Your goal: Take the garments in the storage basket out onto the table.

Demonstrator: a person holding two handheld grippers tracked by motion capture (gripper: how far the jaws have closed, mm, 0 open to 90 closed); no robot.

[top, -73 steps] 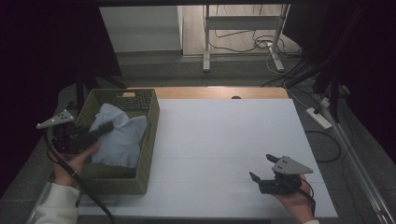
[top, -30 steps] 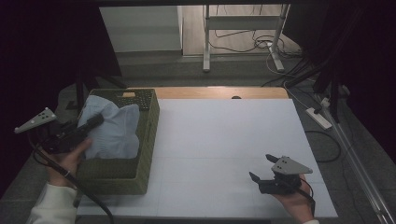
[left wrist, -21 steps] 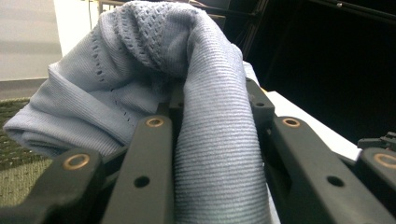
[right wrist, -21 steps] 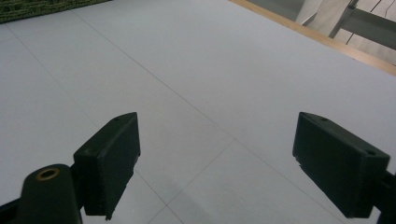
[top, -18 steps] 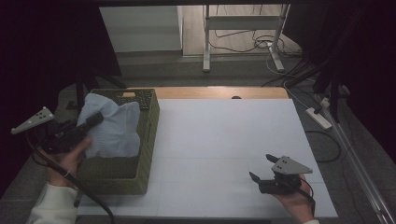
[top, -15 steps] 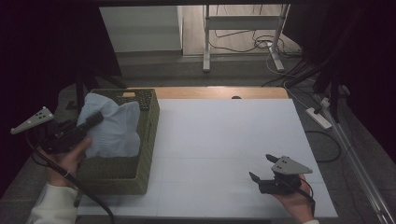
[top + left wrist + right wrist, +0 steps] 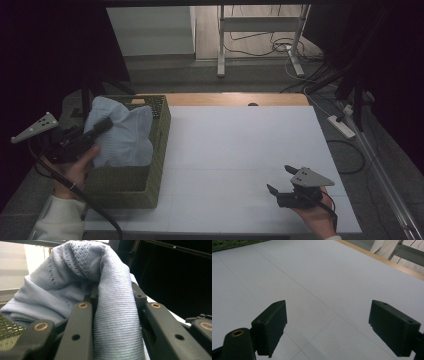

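My left gripper [image 7: 102, 125] pinches the light blue knit garment [image 7: 122, 135] above the woven basket [image 7: 150, 165]; my right gripper [image 7: 281, 181] rests spread over the white table [image 7: 240, 150]

Right claw [image 7: 328, 330] spread wide, white table [image 7: 317, 280]

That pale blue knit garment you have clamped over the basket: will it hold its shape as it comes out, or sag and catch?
The pale blue knit garment is probably floppy: it drapes in folds over the left gripper. It may sag and drag on the woven green basket, where its lower part lies. The openwork knit could snag there. It seems light.
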